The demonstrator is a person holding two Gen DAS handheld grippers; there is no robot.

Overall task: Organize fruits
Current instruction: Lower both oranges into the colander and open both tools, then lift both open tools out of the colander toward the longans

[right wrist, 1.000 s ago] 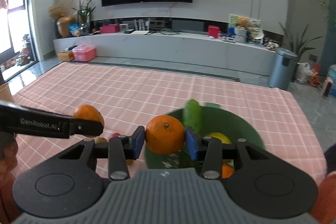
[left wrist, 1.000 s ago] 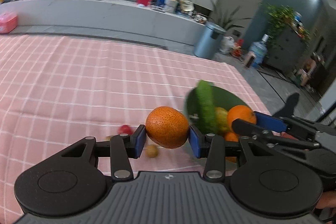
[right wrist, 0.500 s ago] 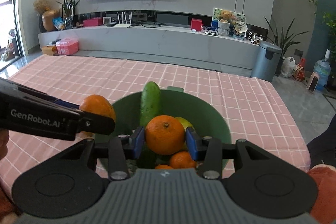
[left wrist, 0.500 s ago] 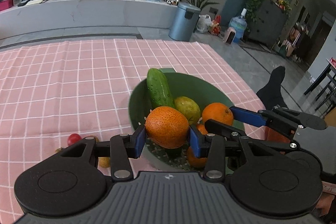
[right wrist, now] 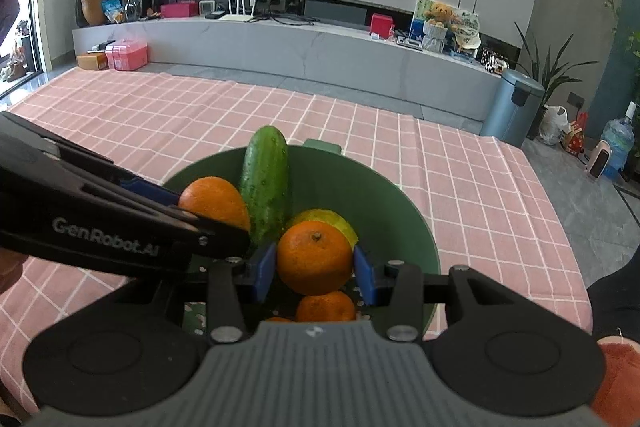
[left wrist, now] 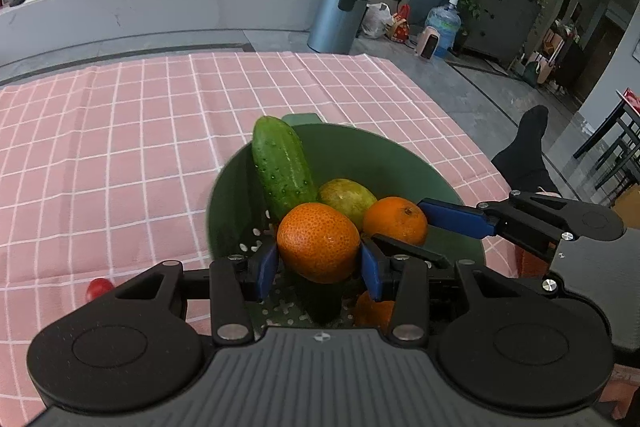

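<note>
- the left gripper [left wrist: 319,264] is clamped on an orange [left wrist: 318,241], and the right gripper [right wrist: 315,270] on another orange [right wrist: 315,257], both over the green bowl [right wrist: 380,203] at picture middle.
- the grippers sit close and could bump.
- a dropped orange could knock the leaning cucumber [right wrist: 265,183] out.

Black ribbed gripper [left wrist: 319,269] body, blue finger pads [left wrist: 267,267], silver screws, white GenRobot.AI lettering

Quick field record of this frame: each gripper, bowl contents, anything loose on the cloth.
left gripper: shut on rough-skinned orange, over bowl
right gripper: shut on smooth orange, over bowl
green perforated bowl: holds green cucumber, yellow-green fruit, more small oranges
pink checked tablecloth: small red fruit outside bowl
</note>
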